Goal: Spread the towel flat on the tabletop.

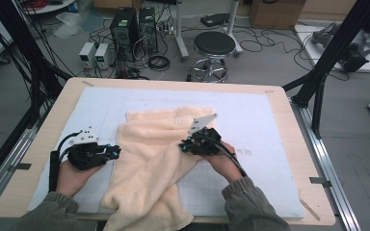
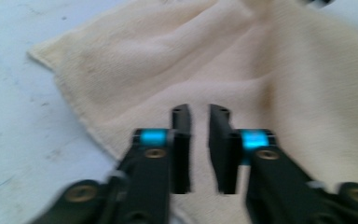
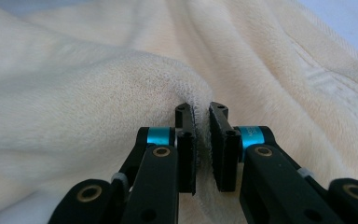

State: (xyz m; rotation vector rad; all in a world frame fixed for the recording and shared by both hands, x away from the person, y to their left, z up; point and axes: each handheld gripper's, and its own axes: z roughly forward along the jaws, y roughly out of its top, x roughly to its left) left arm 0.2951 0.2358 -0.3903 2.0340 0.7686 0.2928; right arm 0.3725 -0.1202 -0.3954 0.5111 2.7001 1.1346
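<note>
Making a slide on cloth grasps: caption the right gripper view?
Right gripper pinching a raised fold of the cream terry towel between its black jaws.

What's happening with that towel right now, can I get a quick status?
Right tool shut on a raised fold of the cream towel. Left tool nearly shut over the towel's edge, grip unclear. Nothing in the way on the mat.

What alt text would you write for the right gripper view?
The right hand-held gripper pinches a raised fold of a cream towel between its two black jaws. The towel lies rumpled all around, and a strip of pale blue table mat shows at the top right.
</note>
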